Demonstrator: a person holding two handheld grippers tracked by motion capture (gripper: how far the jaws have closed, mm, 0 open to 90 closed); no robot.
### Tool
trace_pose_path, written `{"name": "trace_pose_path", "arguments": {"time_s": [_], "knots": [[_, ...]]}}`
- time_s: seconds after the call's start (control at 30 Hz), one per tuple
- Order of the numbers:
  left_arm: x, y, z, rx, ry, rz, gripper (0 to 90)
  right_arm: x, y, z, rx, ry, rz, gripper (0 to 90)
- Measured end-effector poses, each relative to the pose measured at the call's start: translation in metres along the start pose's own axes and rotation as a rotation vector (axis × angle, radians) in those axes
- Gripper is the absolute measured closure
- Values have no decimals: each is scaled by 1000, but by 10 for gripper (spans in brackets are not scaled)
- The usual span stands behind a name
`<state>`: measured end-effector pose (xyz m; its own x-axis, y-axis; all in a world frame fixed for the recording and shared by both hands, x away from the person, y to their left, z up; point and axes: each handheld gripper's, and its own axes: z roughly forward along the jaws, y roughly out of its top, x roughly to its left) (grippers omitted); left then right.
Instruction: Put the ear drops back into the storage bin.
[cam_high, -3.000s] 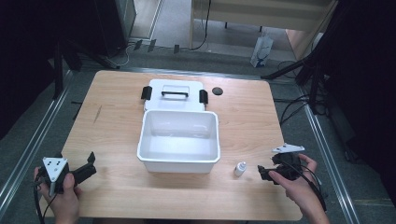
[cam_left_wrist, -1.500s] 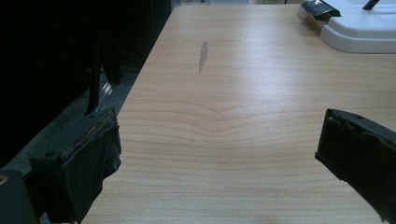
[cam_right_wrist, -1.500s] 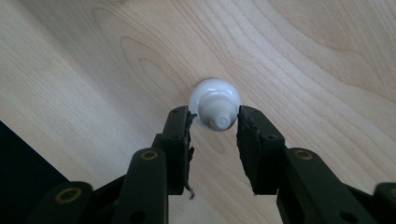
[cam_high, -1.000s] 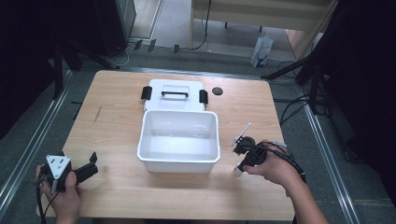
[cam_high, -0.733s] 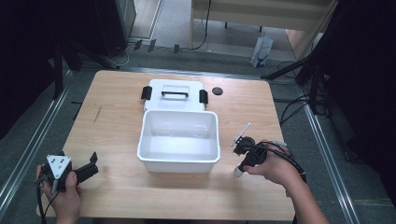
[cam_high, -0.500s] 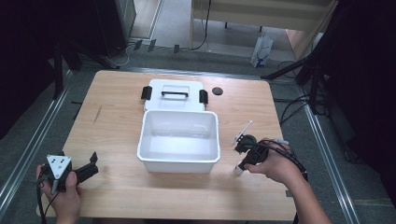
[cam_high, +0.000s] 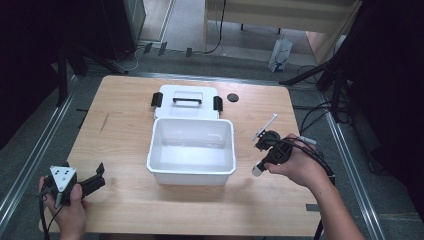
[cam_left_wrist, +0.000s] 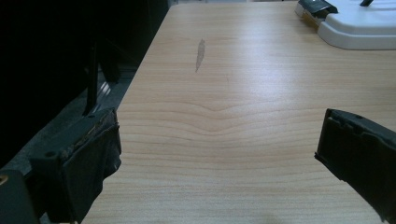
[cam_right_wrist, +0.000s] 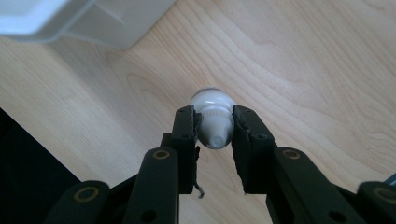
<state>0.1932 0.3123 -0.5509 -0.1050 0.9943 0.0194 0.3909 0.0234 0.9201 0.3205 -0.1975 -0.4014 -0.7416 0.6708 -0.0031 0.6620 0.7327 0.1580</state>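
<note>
Right tongs (cam_right_wrist: 214, 128) pointing down, jaws clamped, left tongs (cam_high: 98, 176) level, jaws apart

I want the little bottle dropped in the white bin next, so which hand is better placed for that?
Right. The right gripper already clamps the bottle beside the bin; the left gripper sits open at the table's near corner.

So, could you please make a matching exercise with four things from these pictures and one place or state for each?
Things:
1. bottle
2. lid
3. bin
4. left gripper

Places or states:
A. open, with nothing between its jaws
B. mid-table, open-topped
C. flat behind the bin
D. clamped in the right gripper

Pairs: 1-D, 2-C, 3-B, 4-A
</note>
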Motion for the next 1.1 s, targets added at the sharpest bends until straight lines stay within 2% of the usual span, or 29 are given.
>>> {"name": "trace_pose_path", "arguments": {"time_s": [0.27, 0.6, 1.1], "knots": [[0, 0, 0, 0, -5, 1, 5, 1, 14, -22, -20, -14, -26, 720], [0, 0, 1, 1, -9, 3, 5, 0, 32, -36, -35, -20, -42, 720], [0, 0, 1, 8, -10, 7, 6, 14, 60, -69, -80, -60, -92, 720]]}}
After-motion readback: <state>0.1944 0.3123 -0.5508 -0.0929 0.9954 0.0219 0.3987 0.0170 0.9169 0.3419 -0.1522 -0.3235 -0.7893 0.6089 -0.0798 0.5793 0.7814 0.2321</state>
